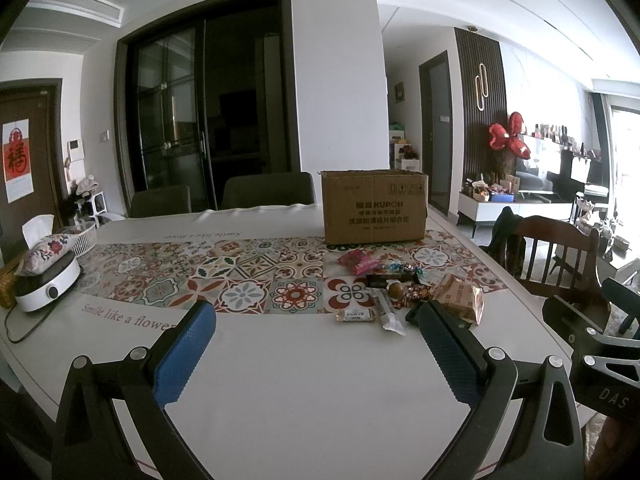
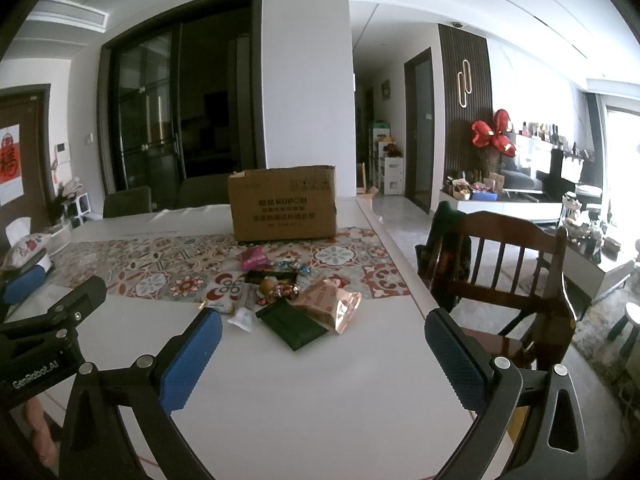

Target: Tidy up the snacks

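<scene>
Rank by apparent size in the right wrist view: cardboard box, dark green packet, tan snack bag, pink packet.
1. cardboard box, largest by far, though farthest.
2-3. dark green packet and tan snack bag: look alike, and both lie nearer the camera, so no ranking.
4. pink packet, smallest.

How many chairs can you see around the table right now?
3. Two dark chairs stand at the far edge, one left of the other, both left of the cardboard box. A wooden chair stands at the right side. Others may be out of view.
</scene>
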The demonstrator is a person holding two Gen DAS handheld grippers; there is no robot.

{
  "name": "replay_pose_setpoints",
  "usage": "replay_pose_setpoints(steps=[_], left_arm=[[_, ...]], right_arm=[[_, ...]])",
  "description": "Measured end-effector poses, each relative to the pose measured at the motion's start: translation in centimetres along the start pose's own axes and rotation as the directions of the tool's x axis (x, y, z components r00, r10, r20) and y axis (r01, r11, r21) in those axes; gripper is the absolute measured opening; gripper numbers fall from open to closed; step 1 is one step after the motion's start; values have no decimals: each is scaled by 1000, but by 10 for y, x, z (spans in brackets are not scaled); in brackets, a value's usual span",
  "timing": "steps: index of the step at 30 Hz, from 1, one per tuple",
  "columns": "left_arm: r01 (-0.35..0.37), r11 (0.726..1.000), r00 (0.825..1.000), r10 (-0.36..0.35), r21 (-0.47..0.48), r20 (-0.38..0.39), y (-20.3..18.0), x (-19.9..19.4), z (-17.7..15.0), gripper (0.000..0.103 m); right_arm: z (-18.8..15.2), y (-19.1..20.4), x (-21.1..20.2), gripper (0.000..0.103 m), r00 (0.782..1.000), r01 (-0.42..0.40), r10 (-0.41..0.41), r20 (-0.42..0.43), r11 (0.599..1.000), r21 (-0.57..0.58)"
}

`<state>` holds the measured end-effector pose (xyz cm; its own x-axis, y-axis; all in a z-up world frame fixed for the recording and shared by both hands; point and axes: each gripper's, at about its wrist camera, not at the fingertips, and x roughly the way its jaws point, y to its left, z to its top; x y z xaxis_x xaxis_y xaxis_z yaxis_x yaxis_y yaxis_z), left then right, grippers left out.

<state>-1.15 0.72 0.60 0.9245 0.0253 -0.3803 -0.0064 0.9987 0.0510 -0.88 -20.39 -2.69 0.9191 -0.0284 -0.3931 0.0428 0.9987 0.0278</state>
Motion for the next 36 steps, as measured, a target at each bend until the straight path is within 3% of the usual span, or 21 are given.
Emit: replay_pose_setpoints(steps=[36], left_arm=[[8,1000,1000,-8,6,-12,1,4,1,103]], right_arm=[[1,5,1,102,1000,-7,7,-12,1000,0]])
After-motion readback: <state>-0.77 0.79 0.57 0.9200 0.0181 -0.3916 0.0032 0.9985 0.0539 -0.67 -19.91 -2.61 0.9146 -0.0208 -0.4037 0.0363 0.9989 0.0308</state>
